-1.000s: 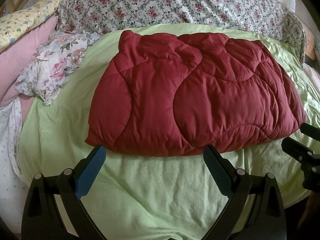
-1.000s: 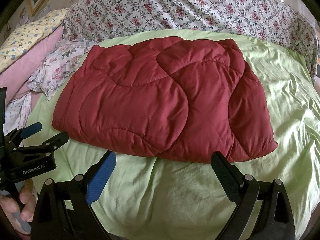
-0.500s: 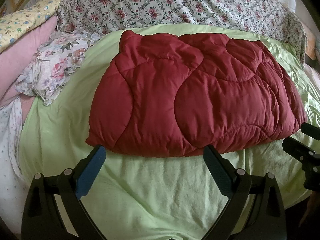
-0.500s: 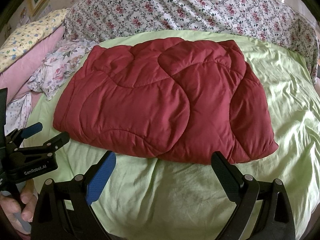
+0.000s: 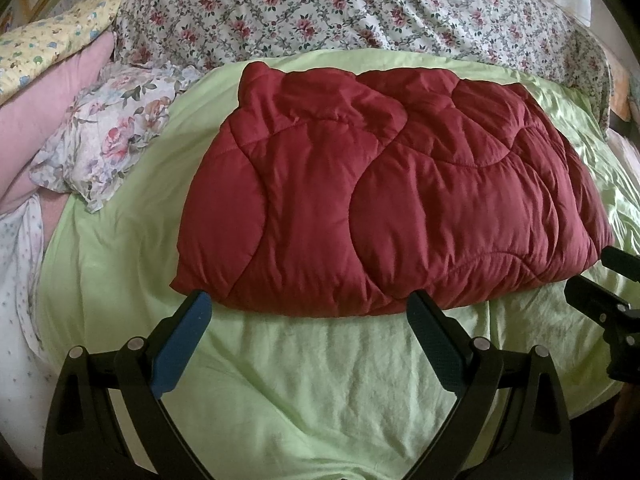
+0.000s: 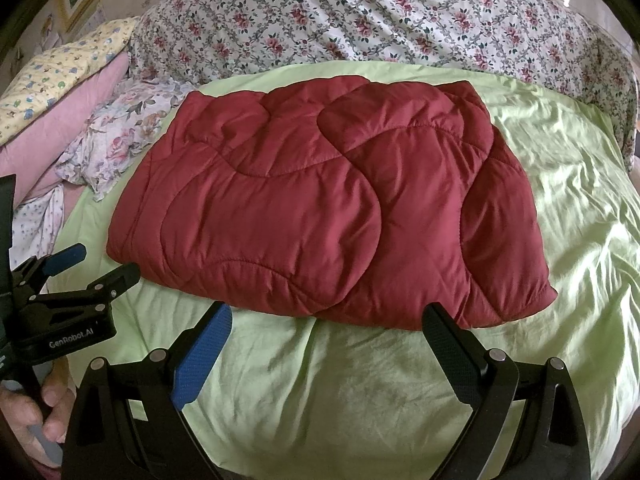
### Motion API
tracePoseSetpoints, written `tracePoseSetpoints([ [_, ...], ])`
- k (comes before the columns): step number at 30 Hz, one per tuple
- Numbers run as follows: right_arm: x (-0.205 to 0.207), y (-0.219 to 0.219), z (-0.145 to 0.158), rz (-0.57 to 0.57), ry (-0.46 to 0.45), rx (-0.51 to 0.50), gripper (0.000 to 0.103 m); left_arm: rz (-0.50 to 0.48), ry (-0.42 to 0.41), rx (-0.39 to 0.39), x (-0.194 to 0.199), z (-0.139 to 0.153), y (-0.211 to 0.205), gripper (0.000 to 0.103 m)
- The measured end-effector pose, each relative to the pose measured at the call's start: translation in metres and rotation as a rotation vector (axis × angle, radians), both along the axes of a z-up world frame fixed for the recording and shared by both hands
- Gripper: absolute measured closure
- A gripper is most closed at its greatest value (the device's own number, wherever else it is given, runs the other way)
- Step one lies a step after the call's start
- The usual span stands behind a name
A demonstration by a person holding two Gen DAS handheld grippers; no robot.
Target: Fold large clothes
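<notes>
The red quilt [image 5: 384, 200] is laid folded on the green sheet [image 5: 312, 392], toward 12 o'clock of both tools; the left gripper [image 5: 306, 320] and right gripper [image 6: 328, 334] are held spread, nothing pinched; a pause between folds is judged, or the end; another fold would call for the near edge to be pinched; layers beneath are hidden.

Bedroom, bed surface.
Green sheet [image 5: 320, 392] covers the bed; floral bedding [image 5: 360, 12] behind, pillows [image 5: 52, 112] stacked at left.
</notes>
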State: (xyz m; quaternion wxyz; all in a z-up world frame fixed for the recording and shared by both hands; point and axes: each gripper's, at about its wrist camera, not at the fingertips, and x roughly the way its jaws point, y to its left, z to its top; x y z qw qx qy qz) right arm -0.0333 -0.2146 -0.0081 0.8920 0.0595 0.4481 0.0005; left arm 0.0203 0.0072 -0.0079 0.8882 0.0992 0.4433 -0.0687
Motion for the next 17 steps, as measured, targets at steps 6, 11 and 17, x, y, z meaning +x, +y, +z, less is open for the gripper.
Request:
tracePoseSetpoints([
  [6, 0.005, 0.001, 0.005, -0.003, -0.009, -0.003, 0.006, 0.002, 0.003, -0.018, 0.004, 0.000, 0.003, 0.004],
  [11, 0.008, -0.002, 0.005, -0.011, -0.014, -0.006, 0.006, 0.007, 0.004, -0.019, 0.008, -0.002, 0.003, 0.004],
  [17, 0.011, -0.009, 0.001, -0.009, -0.012, 0.003, 0.006, -0.001, 0.025, -0.049, 0.012, -0.006, 0.002, 0.004],
])
